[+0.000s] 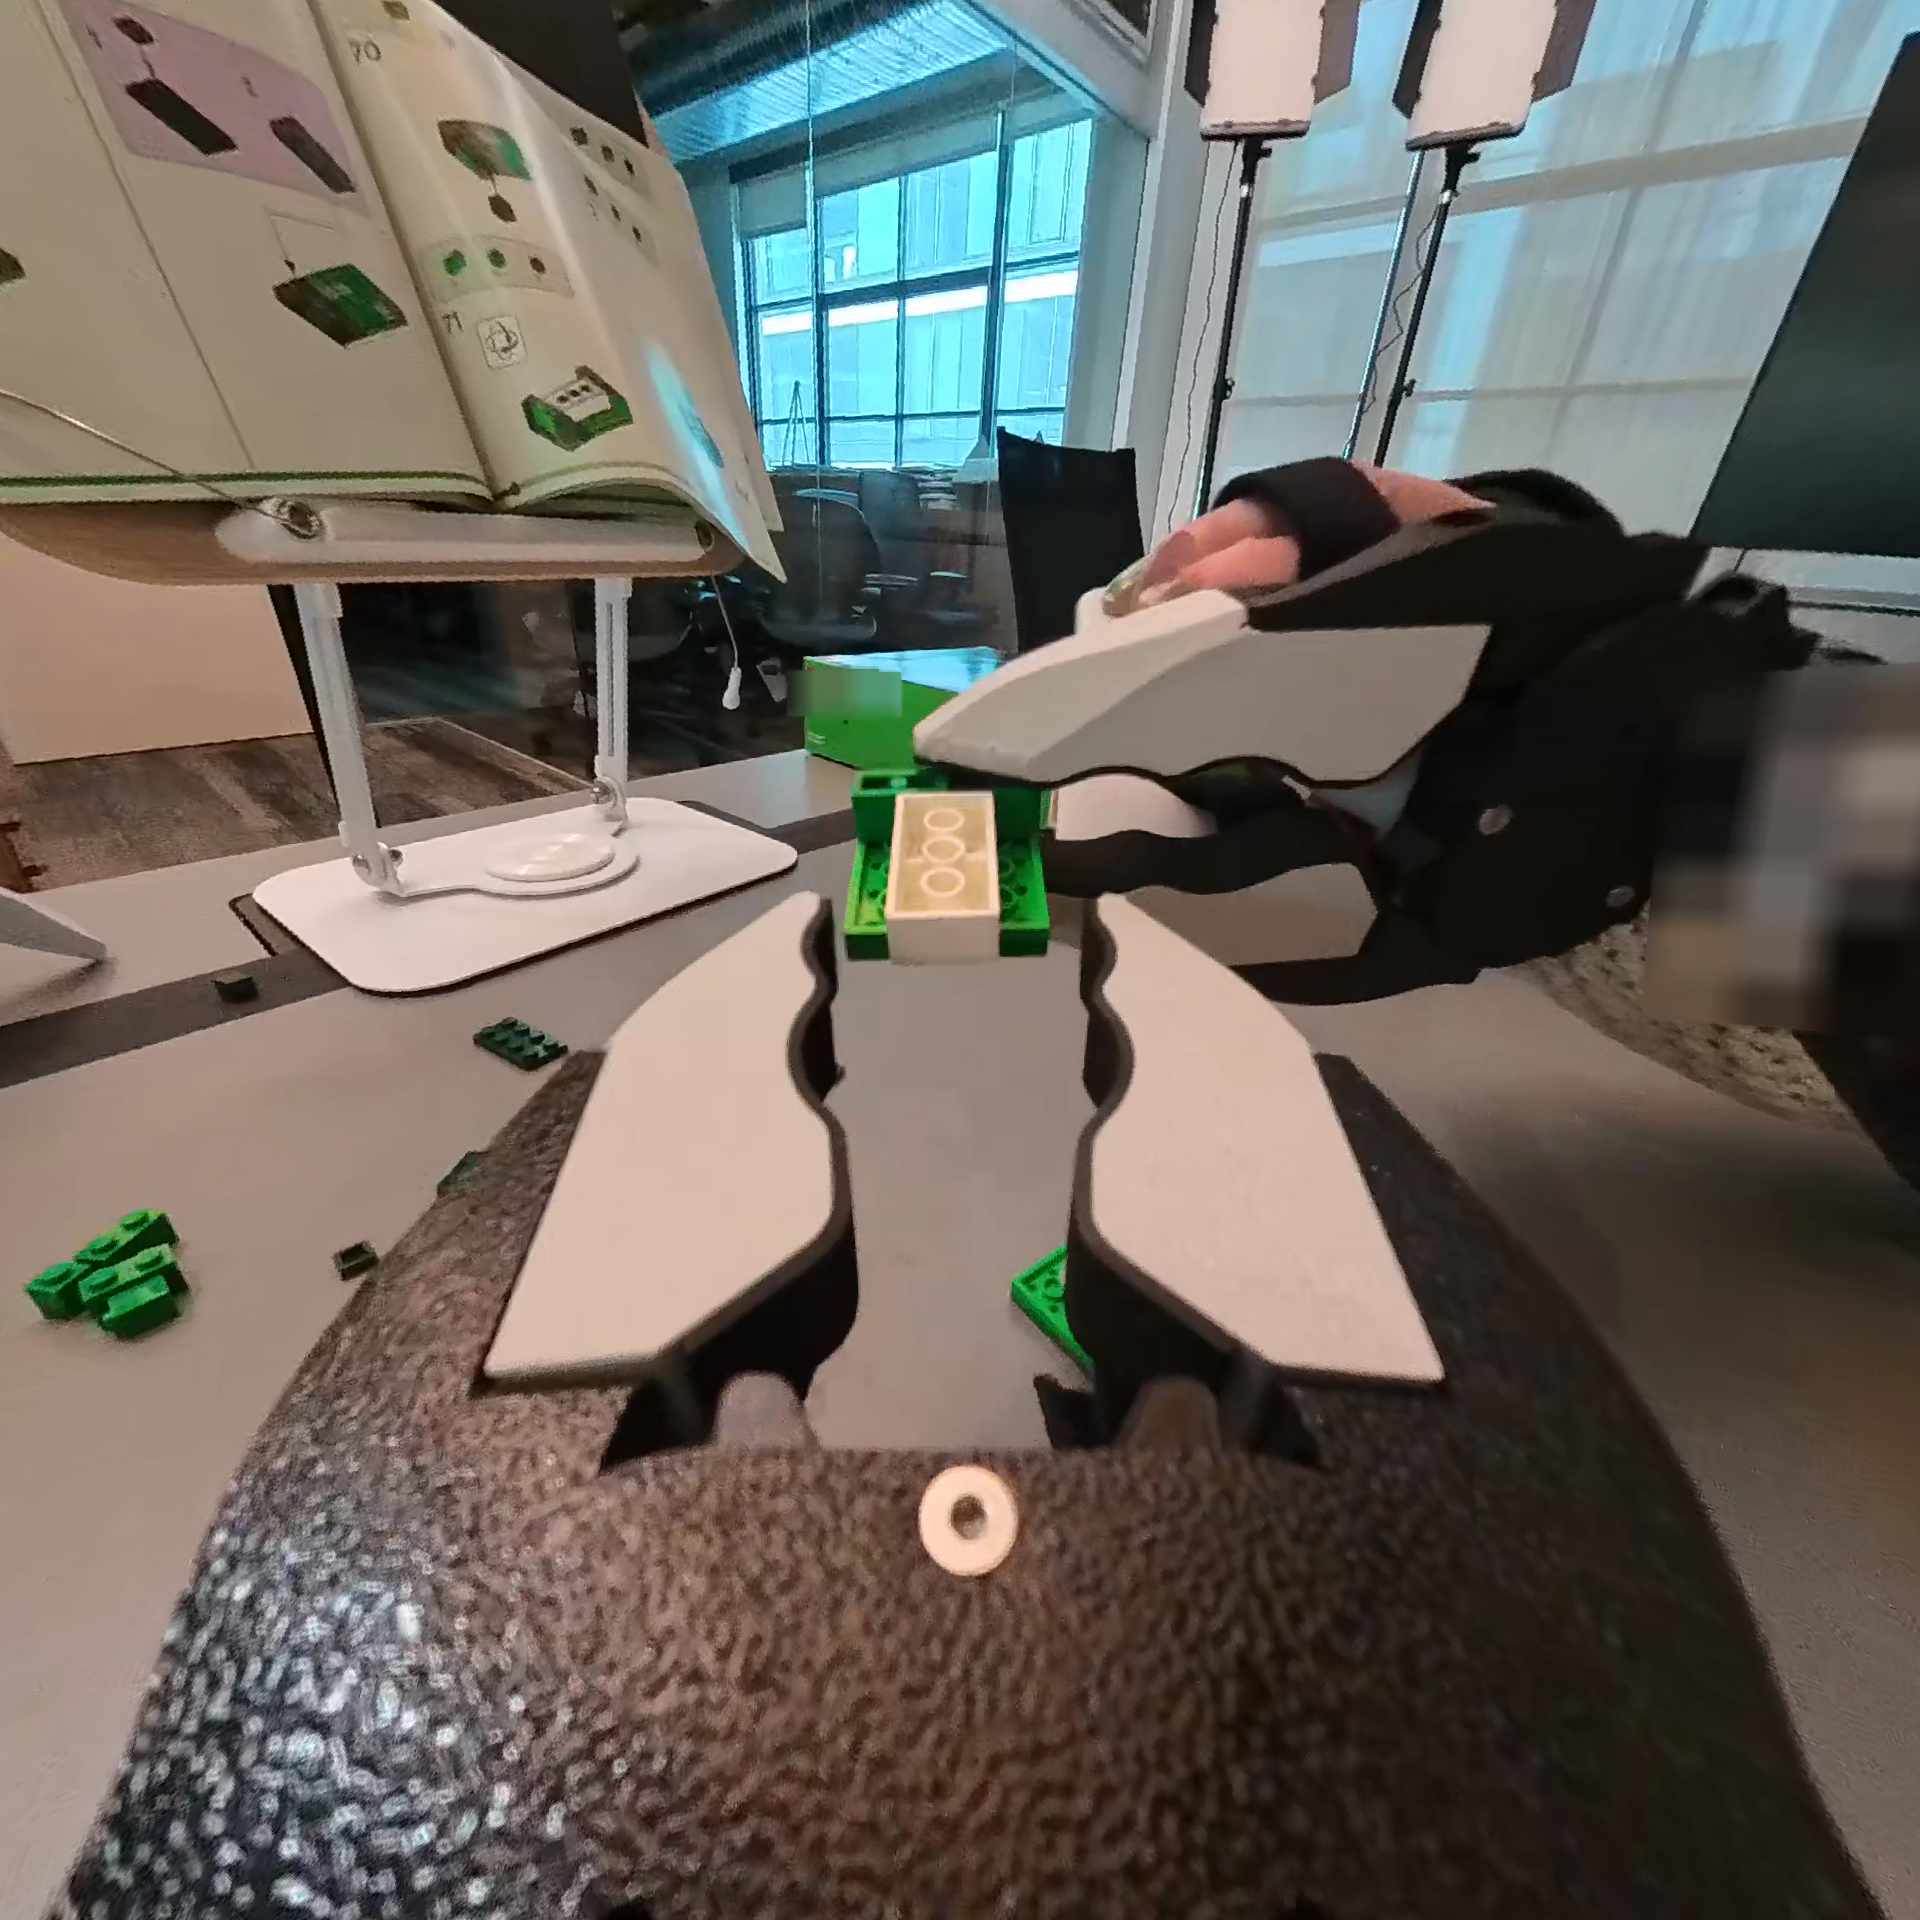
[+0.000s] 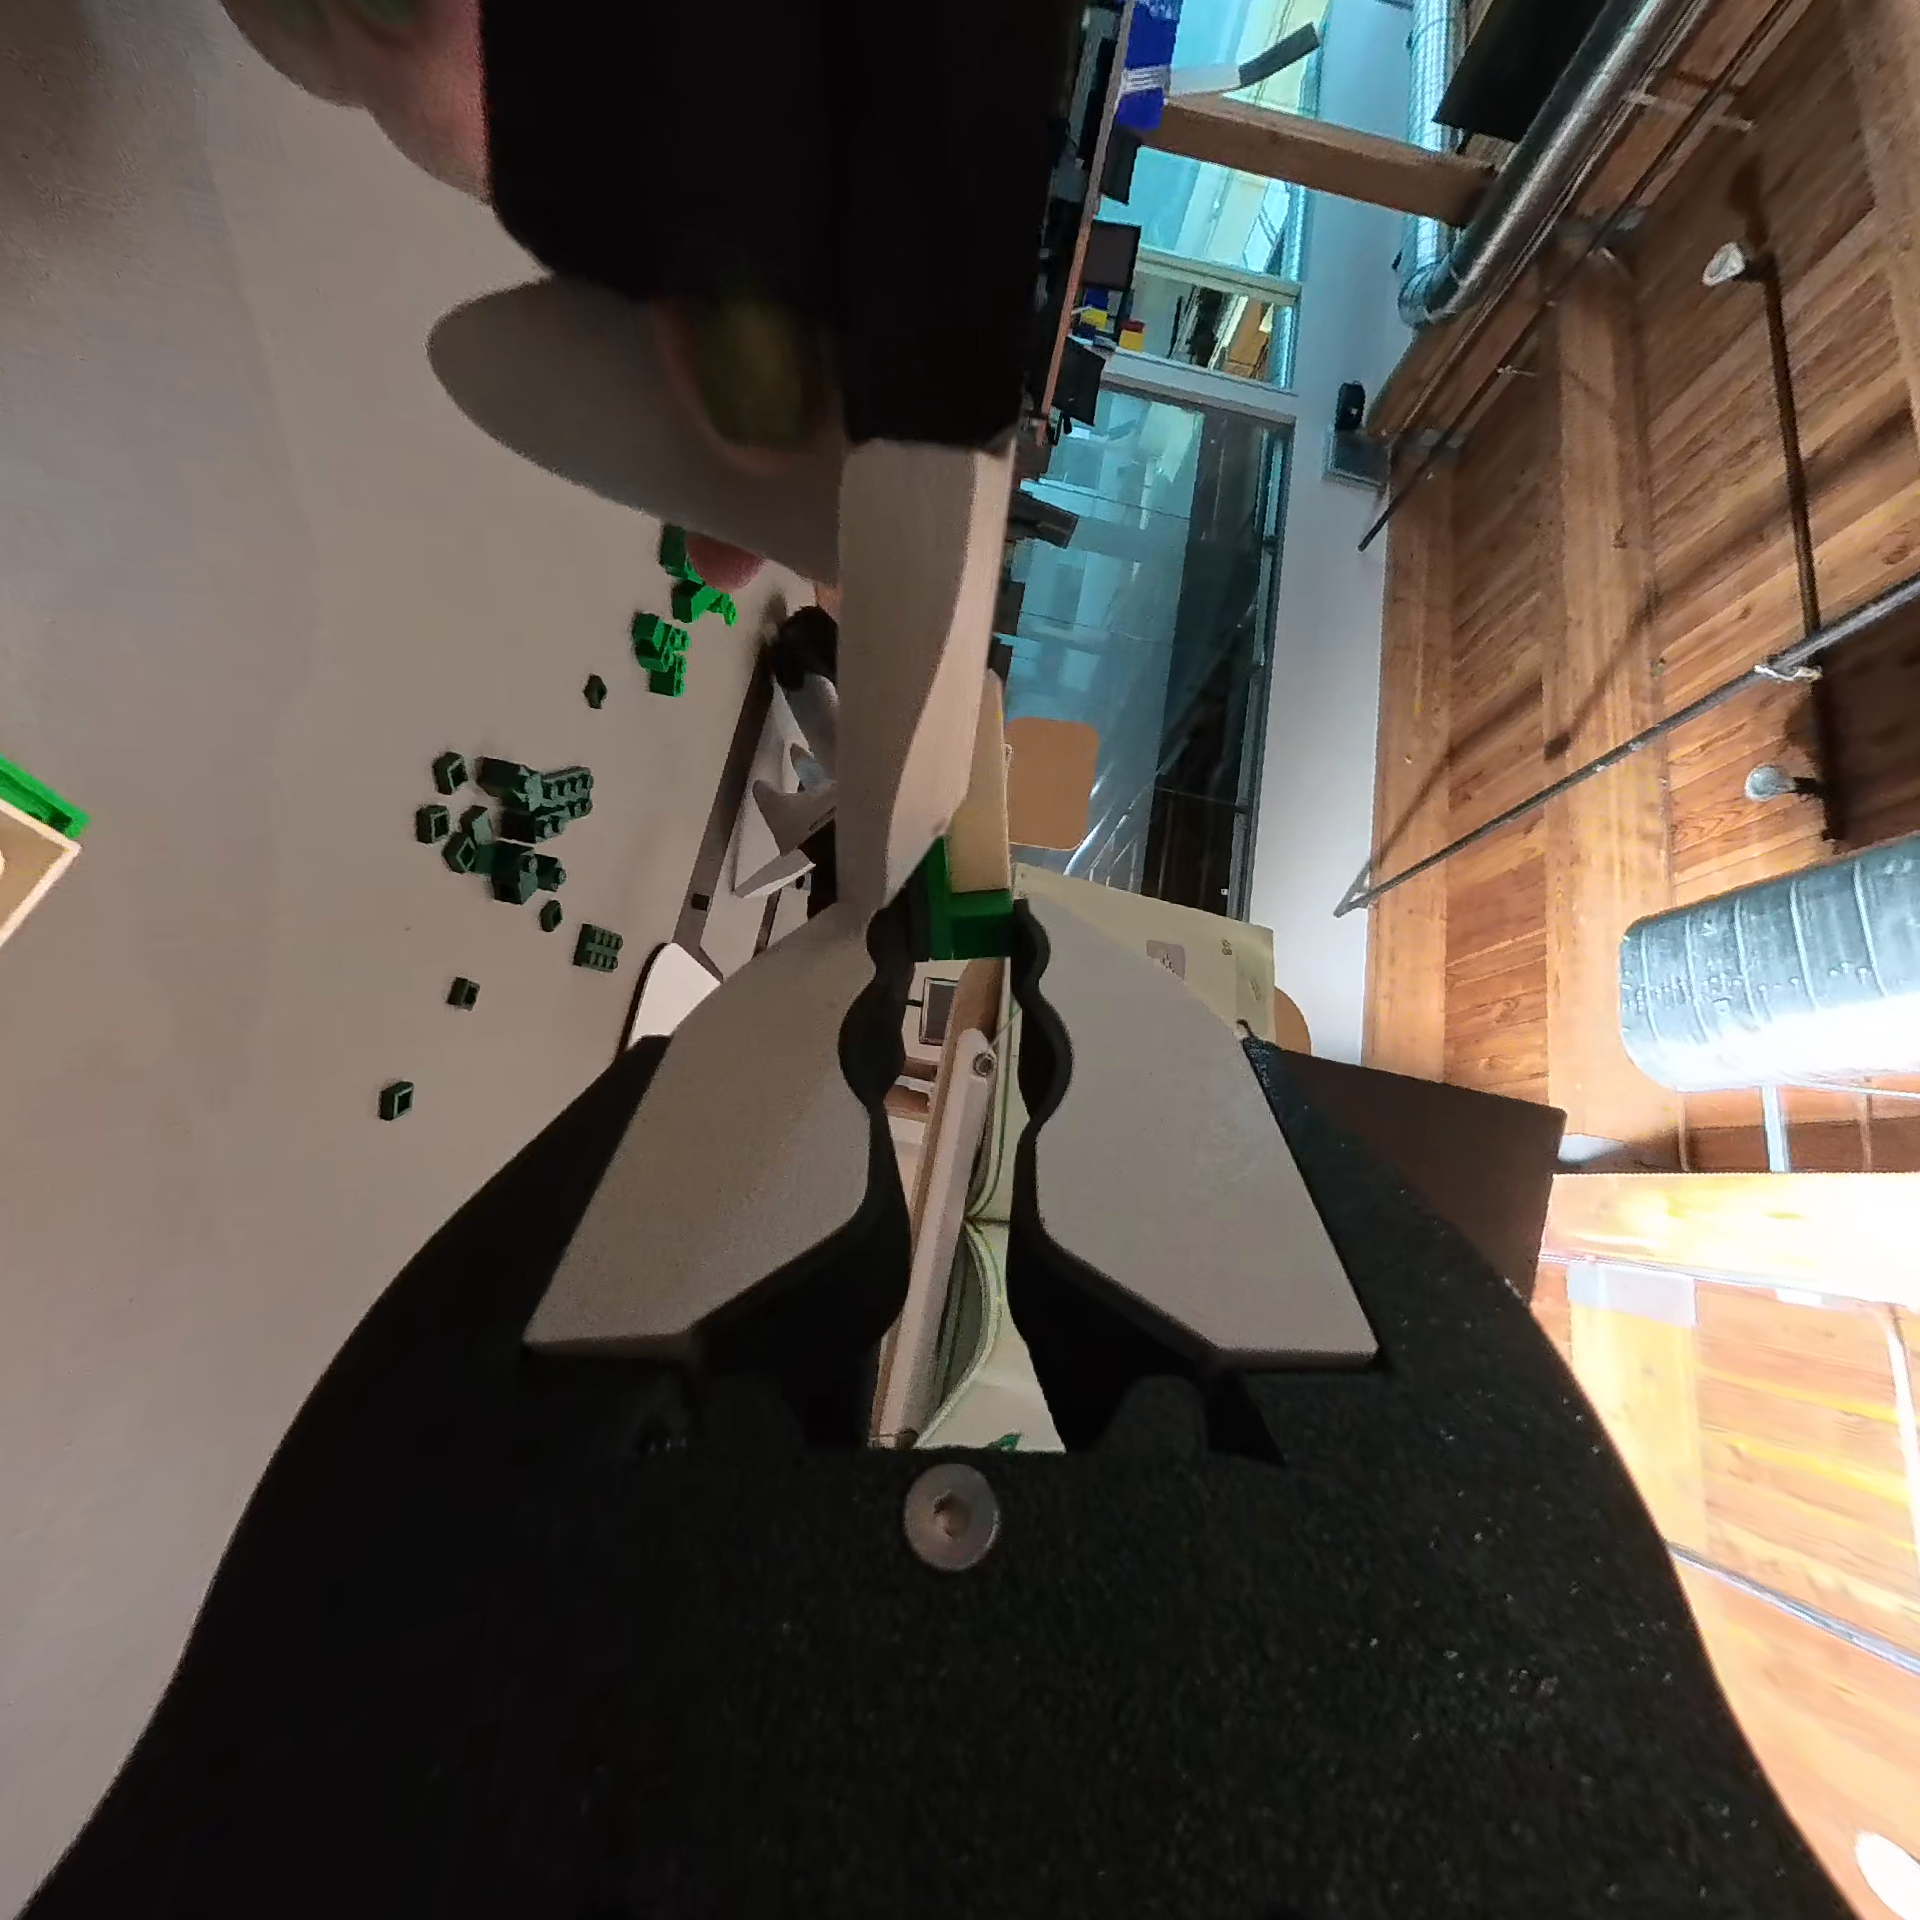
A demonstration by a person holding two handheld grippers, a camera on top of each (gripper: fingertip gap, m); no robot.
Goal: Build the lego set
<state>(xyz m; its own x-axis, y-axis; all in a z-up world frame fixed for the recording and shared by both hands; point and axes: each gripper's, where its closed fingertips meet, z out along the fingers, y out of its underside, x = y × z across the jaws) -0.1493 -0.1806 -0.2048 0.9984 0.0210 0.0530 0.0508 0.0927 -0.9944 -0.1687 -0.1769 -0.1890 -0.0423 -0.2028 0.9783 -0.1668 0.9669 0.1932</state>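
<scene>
Lego assembly of green plates with a white brick set in it (image 1: 943,881) hangs above the grey tabletop (image 1: 260,1122), pinched at its far end by the right gripper (image 2: 951,925). The left gripper (image 1: 956,961) sits just before the assembly, fingers parted, holding nothing. Left of the assembly stands a white book stand (image 1: 520,883) bearing an open instruction booklet (image 1: 343,239); bright green loose bricks (image 1: 109,1283) lie farther left. A green box (image 1: 883,691) sits behind it.
</scene>
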